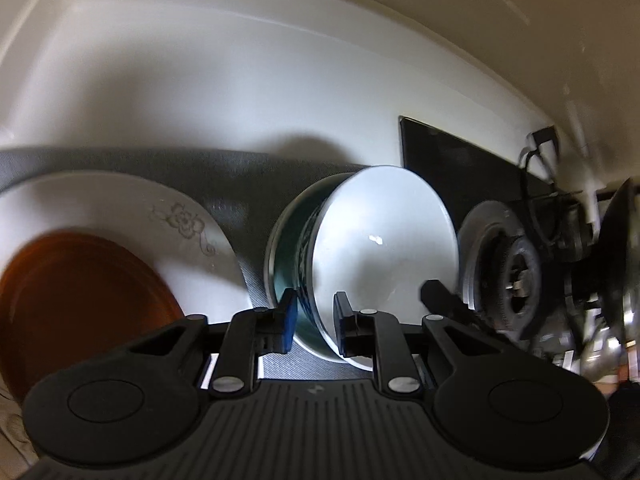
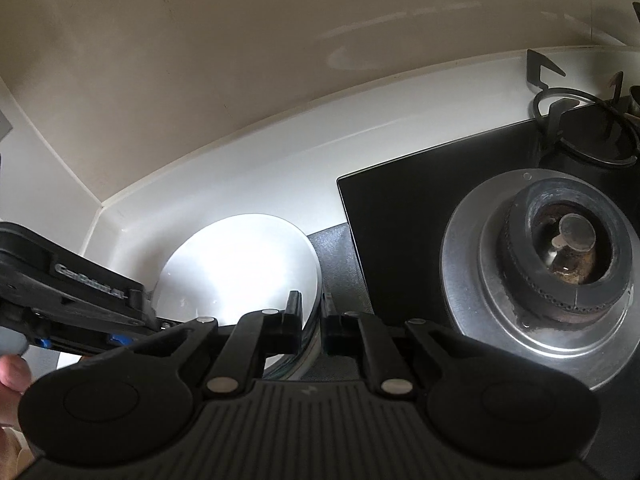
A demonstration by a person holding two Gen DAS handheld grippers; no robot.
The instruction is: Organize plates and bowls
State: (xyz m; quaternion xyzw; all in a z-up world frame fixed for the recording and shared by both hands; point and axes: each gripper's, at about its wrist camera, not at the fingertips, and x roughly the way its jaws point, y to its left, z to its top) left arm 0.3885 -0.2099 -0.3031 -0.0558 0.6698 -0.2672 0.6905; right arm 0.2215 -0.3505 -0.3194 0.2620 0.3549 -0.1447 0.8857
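In the left wrist view my left gripper (image 1: pixel 316 320) is shut on the rim of a white bowl (image 1: pixel 384 240) with a dark teal patterned outside, tilted on its side over a grey mat (image 1: pixel 240 184). A second bowl seems nested behind it. To the left lies a white flowered plate (image 1: pixel 192 224) with a brown plate (image 1: pixel 80 288) on it. In the right wrist view my right gripper (image 2: pixel 312 320) is shut on the right rim of the same white bowl (image 2: pixel 240 264). The left gripper (image 2: pixel 80 300) reaches in from the left.
A black glass hob (image 2: pixel 400 208) with a gas burner (image 2: pixel 560 256) and pan support (image 2: pixel 580 128) lies right of the bowl. The white counter (image 1: pixel 200 80) meets a beige wall (image 2: pixel 200 60) behind. A dark pot (image 1: pixel 620 260) stands at the far right.
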